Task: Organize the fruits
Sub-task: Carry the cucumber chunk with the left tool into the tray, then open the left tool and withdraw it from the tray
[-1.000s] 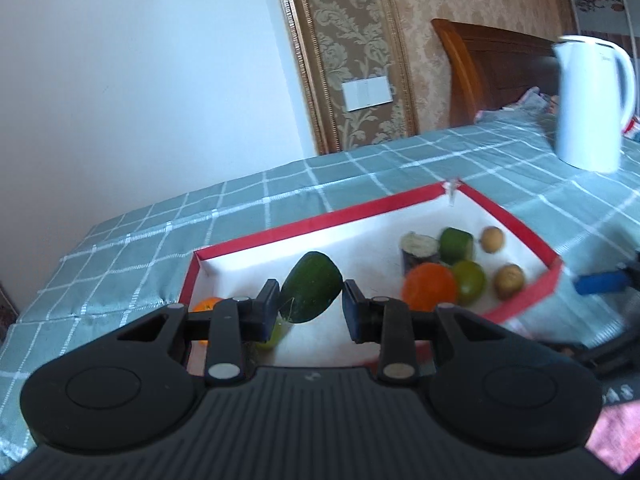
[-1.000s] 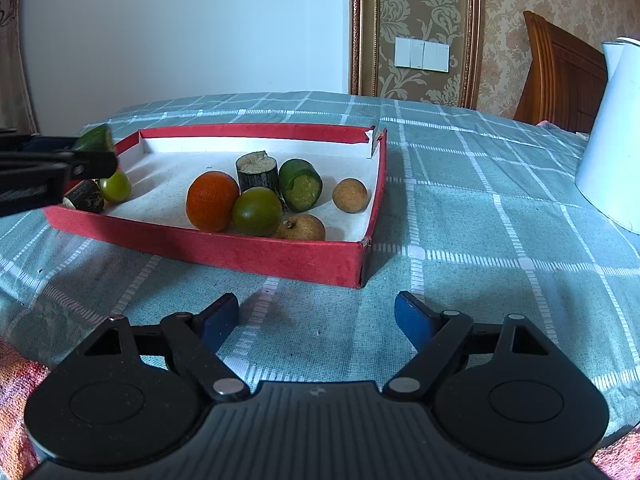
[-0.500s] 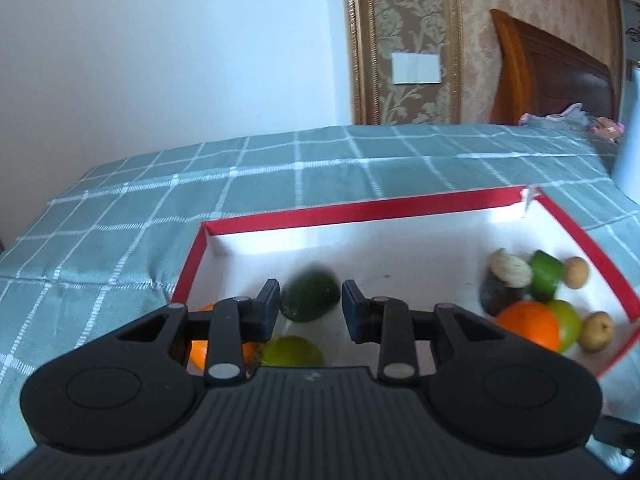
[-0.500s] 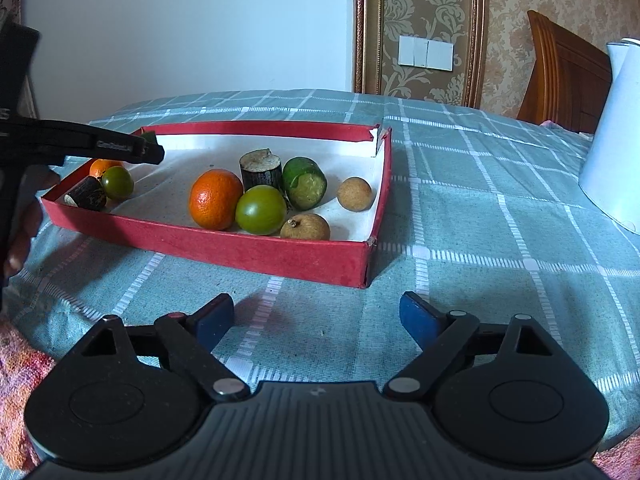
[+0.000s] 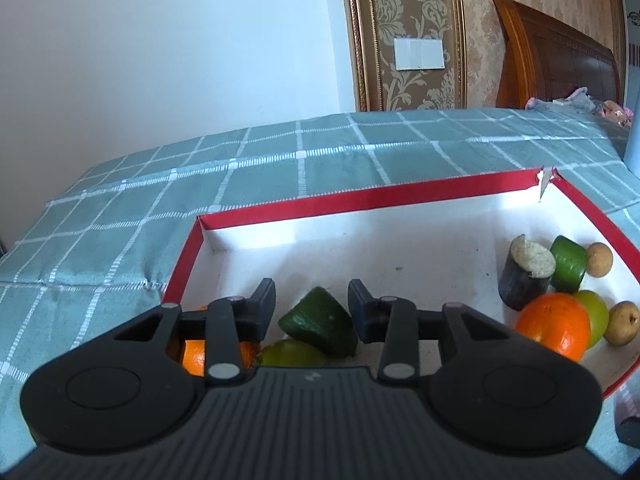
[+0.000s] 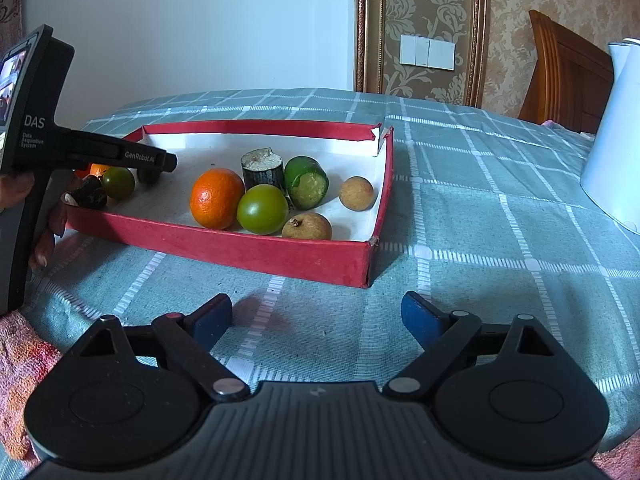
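Right gripper (image 6: 316,316) hovers spread over the tablecloth (image 6: 480,240), nothing between its fingers. Left gripper (image 5: 312,304), parted, straddles a green fruit piece (image 5: 320,322) lying in the red tray's (image 6: 240,246) left end. Two oranges, two green tomatoes, two brown fruits; the tray's middle is open floor.

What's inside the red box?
The red box holds two groups. At its right end: a big orange, green fruit, two cut pieces, two brown fruits. At its left end, the left gripper hides part of a small orange and some green fruits.
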Demonstrator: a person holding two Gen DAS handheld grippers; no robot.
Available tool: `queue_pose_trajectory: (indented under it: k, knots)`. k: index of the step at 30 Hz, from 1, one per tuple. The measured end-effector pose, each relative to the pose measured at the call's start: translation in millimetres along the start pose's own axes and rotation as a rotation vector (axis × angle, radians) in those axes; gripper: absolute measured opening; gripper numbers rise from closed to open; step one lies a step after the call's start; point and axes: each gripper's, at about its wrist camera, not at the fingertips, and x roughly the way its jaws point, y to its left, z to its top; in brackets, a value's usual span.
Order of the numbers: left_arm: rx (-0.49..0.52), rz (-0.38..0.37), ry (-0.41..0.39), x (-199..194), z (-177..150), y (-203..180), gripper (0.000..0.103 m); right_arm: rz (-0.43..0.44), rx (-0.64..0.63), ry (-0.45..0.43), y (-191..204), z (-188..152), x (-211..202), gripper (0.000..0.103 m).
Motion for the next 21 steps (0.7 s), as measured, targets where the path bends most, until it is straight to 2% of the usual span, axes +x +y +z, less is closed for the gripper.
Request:
queue_pose_trajectory:
  k: [3, 5, 9, 11, 13, 16, 21]
  knots:
    - [0.009, 0.004, -0.005, -3.5, -1.5, -1.9, 0.042, 0.000, 0.000, 0.000, 0.3, 0.1, 0.2, 0.093]
    - [0.023, 0.022, -0.016, -7.5, -2.8, -5.3, 0.059, 0.000, 0.000, 0.000, 0.1, 0.1, 0.2, 0.093]
    - [0.021, 0.041, -0.044, -17.4, -4.1, -6.6, 0.071, 0.000, 0.000, 0.000, 0.3, 0.1, 0.4, 0.093]
    - [0.015, 0.036, -0.050, -22.7, -4.8, -6.3, 0.081, 0.000, 0.000, 0.000, -0.2, 0.1, 0.3, 0.093]
    - [0.016, 0.047, -0.059, -29.0, -6.2, -5.8, 0.082, 0.000, 0.000, 0.000, 0.2, 0.2, 0.5, 0.093]
    - [0.001, 0.062, -0.067, -40.4, -7.4, -3.7, 0.090, 0.000, 0.000, 0.000, 0.2, 0.2, 0.6, 0.094]
    - [-0.051, 0.088, -0.100, -61.7, -7.8, 3.9, 0.098, 0.000, 0.000, 0.000, 0.2, 0.4, 0.7, 0.094]
